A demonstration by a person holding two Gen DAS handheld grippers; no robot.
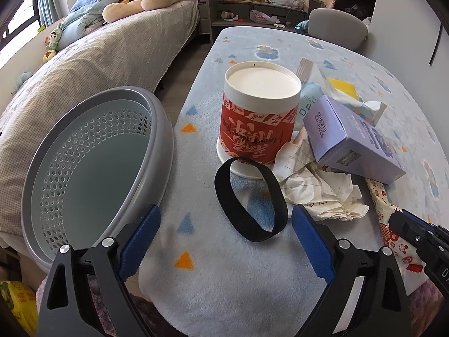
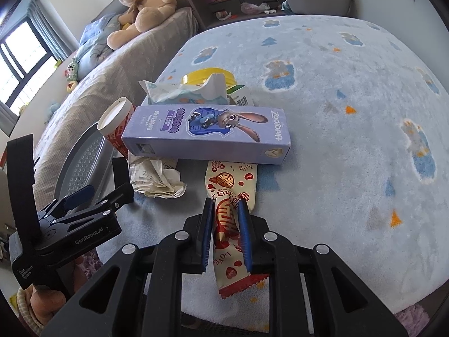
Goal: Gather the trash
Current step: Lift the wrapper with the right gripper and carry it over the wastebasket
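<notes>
While the left gripper [image 1: 224, 241] hangs low over the blue patterned blanket [image 1: 224, 280], its blue fingers [image 1: 140, 241] stand wide apart with nothing between them. Just ahead of the opening a black band [image 1: 250, 200] stands on edge as a loop, touching the base of a red-and-white paper cup [image 1: 259, 120] that sits upside down. To the cup's right lies crumpled paper [image 1: 320, 188], with a purple box [image 1: 350, 140] resting partly on it. A grey perforated bin [image 1: 92, 165] sits at the blanket's left edge, open and tilted toward the camera. At far right a patterned wrapper [image 1: 390, 221] runs under the other gripper's black body.

From the right wrist, the right gripper [image 2: 226, 236] has its fingers [image 2: 207, 236] pressed close on the wrapper [image 2: 230, 196], which bulges up between them; its far end reaches under the purple box [image 2: 207, 134], its near end lies flat on the blanket [image 2: 350, 140]. Behind the box sit a torn wipes pack [image 2: 182, 92] and a yellow lid [image 2: 207, 74]. The crumpled paper [image 2: 157, 177] lies left of the wrapper, the left gripper [image 2: 95, 193] beside it, the bin [image 2: 81, 163] beyond.
</notes>
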